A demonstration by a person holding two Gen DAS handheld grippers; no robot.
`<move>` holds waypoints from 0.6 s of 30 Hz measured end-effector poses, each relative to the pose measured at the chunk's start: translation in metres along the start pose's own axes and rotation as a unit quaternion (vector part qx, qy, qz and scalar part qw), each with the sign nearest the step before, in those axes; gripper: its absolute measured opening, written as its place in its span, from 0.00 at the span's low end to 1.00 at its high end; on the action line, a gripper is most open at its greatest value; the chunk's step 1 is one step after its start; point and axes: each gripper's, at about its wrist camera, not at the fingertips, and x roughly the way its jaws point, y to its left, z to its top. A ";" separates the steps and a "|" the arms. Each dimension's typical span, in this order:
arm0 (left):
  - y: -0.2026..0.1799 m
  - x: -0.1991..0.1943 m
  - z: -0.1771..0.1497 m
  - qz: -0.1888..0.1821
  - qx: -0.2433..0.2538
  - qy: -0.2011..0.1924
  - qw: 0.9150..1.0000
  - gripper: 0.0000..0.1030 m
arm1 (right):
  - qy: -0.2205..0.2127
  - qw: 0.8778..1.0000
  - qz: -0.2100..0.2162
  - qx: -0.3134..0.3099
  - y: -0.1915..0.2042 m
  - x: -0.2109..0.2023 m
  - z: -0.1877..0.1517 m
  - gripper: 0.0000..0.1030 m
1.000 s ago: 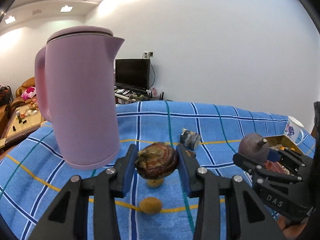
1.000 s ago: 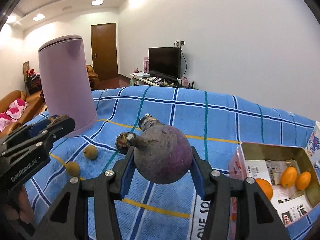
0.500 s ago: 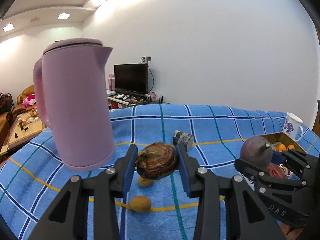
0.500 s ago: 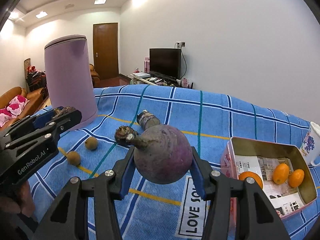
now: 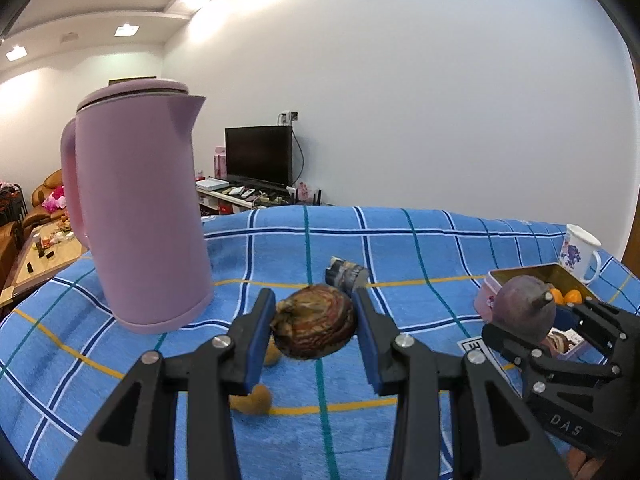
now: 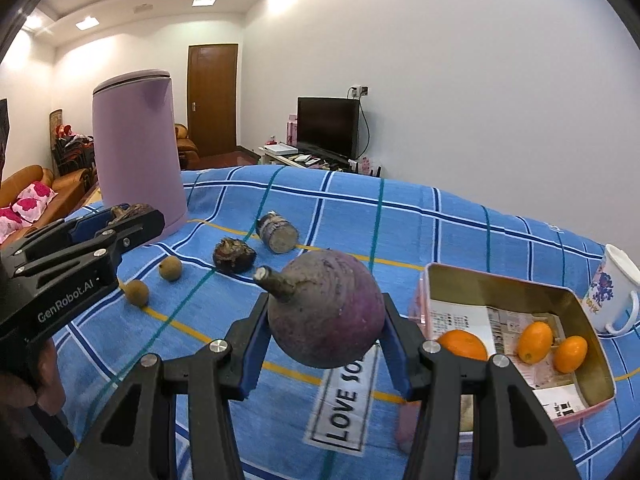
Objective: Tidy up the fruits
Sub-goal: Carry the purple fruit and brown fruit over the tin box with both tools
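Observation:
My left gripper (image 5: 314, 308) is shut on a brown ringed root (image 5: 314, 330), held above the blue checked cloth (image 5: 400, 248). My right gripper (image 6: 326, 312) is shut on a round purple root (image 6: 326, 308) with a stub stem, also held above the cloth. Each gripper shows in the other's view: the right gripper (image 5: 536, 320) at the right, the left gripper (image 6: 132, 220) at the left. A pink tin box (image 6: 500, 284) to the right holds three oranges (image 6: 534, 342). Two small brown fruits (image 6: 170, 268), a dark root (image 6: 234, 256) and a cut root piece (image 6: 278, 232) lie on the cloth.
A tall pink kettle (image 5: 140, 208) stands at the left of the cloth. A white flowered mug (image 6: 612, 292) stands just beyond the tin box. A "LOVE" label (image 6: 348, 396) is sewn on the cloth below my right gripper. A hand (image 6: 24, 384) holds the left gripper.
Both grippers have carried their roots to the right across the cloth. The kettle has slid left in both views and the tin box has come further into view.

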 end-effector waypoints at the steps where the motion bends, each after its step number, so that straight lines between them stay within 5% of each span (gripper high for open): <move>1: -0.002 0.000 0.000 0.000 0.002 0.001 1.000 0.40 | 0.000 1.000 0.000 0.000 -0.003 -0.002 -0.001 0.51; 18: -0.050 0.004 -0.002 -0.016 0.017 0.022 0.999 0.40 | -0.001 1.000 -0.019 0.013 -0.059 -0.015 -0.009 0.51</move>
